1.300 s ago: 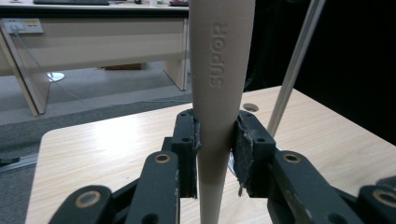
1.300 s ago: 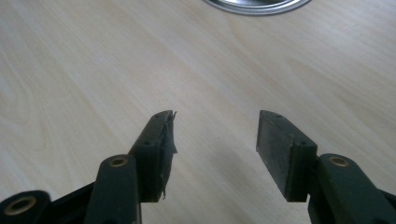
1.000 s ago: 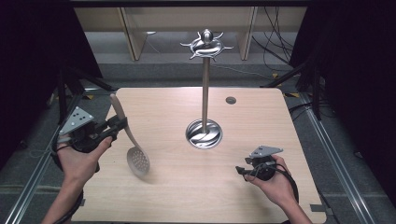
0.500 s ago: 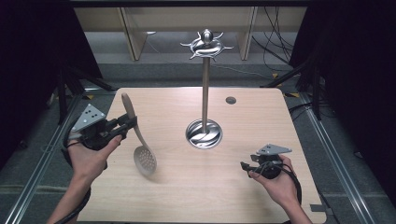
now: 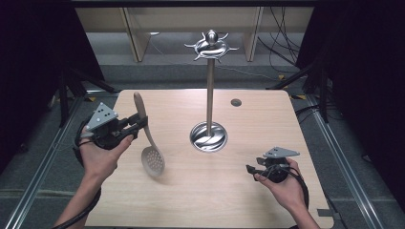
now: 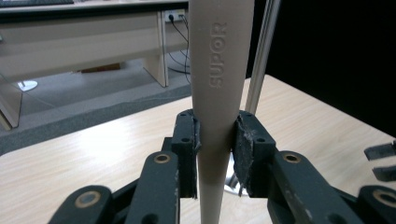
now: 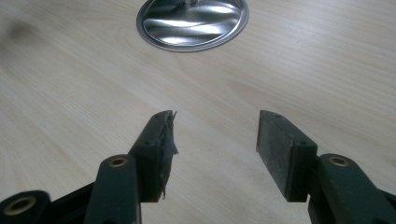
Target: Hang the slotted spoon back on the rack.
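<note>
A beige slotted spoon hangs above the left part of the wooden table, handle up and perforated bowl down. My left gripper is shut on its handle, which carries raised lettering between the two black pads. A metal utensil stand rises from a round shiny base at the table's middle, with hooks at its top. My right gripper rests low near the front right of the table, open, with nothing between its fingertips. The stand's base lies ahead of it.
A small dark round spot marks the table behind the stand. Wooden furniture legs and cables lie on the grey floor beyond the far edge. Metal rails run along both sides.
My left gripper has carried the spoon to the right, nearer the stand, with the spoon's bowl swinging lower and rightward. The right gripper has barely shifted.
</note>
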A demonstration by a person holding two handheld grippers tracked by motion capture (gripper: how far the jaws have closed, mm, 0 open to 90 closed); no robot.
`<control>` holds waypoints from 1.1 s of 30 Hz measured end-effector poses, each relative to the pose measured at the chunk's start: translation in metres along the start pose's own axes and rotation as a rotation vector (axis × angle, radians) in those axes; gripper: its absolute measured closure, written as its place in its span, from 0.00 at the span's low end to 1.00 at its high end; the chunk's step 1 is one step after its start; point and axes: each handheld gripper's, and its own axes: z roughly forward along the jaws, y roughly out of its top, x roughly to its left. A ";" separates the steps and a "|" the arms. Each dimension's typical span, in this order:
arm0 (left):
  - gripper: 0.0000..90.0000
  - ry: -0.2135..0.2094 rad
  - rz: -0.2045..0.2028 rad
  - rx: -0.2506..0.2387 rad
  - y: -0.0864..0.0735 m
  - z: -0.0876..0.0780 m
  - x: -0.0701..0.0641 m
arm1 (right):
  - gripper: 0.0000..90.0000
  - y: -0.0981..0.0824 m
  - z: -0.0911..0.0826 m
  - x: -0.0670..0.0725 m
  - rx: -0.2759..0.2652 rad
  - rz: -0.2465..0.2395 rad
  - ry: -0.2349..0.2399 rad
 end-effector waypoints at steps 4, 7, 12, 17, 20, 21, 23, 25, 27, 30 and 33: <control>0.79 -0.010 -0.005 -0.008 0.004 0.006 -0.004 | 0.52 0.000 0.000 0.000 -0.002 0.000 -0.003; 0.79 -0.018 -0.002 -0.018 0.008 0.011 -0.007 | 0.52 0.000 -0.001 0.000 -0.011 -0.004 -0.006; 0.79 -0.026 0.011 -0.030 0.014 0.016 -0.012 | 0.51 0.000 -0.002 -0.001 -0.016 -0.005 -0.010; 0.79 -0.031 0.017 -0.038 0.021 0.021 -0.016 | 0.51 0.000 -0.003 0.001 -0.027 0.005 -0.012; 0.79 -0.032 0.023 -0.048 0.023 0.022 -0.018 | 0.51 0.001 -0.004 0.001 -0.035 0.003 -0.019; 0.79 -0.033 0.026 -0.051 0.024 0.023 -0.019 | 0.51 0.001 -0.004 0.000 -0.037 0.004 -0.021; 0.79 -0.030 0.032 -0.051 0.024 0.025 -0.020 | 0.51 0.001 -0.004 0.000 -0.035 0.012 -0.011; 0.79 -0.031 0.032 -0.049 0.025 0.027 -0.021 | 0.51 0.001 -0.005 -0.001 -0.049 0.005 -0.025; 0.79 -0.037 0.027 -0.050 0.026 0.029 -0.021 | 0.51 0.000 -0.006 0.002 -0.034 0.046 -0.018; 0.79 -0.042 0.034 -0.047 0.027 0.031 -0.023 | 0.51 0.000 -0.005 -0.001 -0.036 0.022 -0.014; 0.79 -0.047 0.036 -0.044 0.029 0.034 -0.025 | 0.51 0.000 -0.005 -0.001 -0.042 0.019 -0.018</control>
